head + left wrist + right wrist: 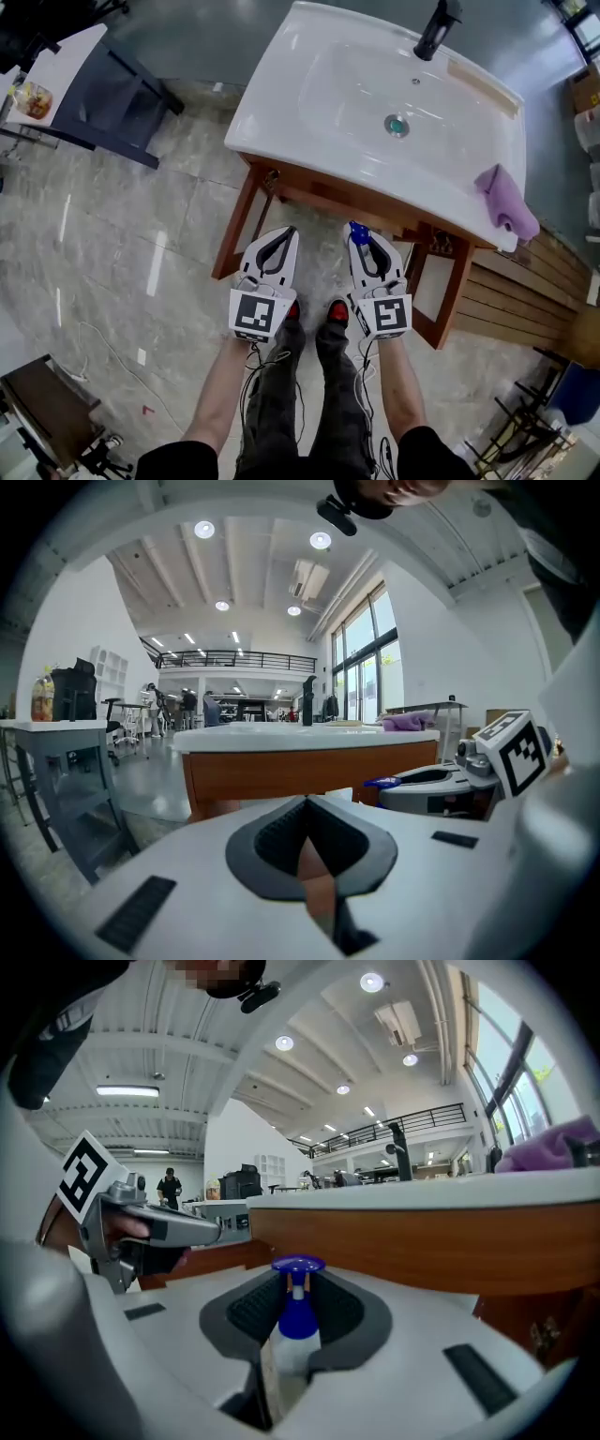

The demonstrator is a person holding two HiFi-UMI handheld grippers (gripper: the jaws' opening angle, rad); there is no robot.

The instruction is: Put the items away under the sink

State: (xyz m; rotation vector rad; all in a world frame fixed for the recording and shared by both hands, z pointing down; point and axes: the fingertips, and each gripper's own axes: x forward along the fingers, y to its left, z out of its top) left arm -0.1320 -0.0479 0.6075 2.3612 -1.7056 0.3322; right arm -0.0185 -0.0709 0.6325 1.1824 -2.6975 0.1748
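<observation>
Pinching a blue-capped bottle [298, 1316], the right gripper [361, 236] aims its cap far, at the gap under the sink [267, 103]. Left gripper [285, 234] is alongside, jaws pressed together, apparently empty.

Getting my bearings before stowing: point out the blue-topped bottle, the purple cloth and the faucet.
blue-topped bottle [298, 1318]: right gripper view, blue neck between the jaws.
purple cloth [506, 199]: head view, its middle.
faucet [437, 28]: head view, black body.

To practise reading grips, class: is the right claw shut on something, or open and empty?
Shut: the right claw grips a blue-topped bottle between its pads.
</observation>
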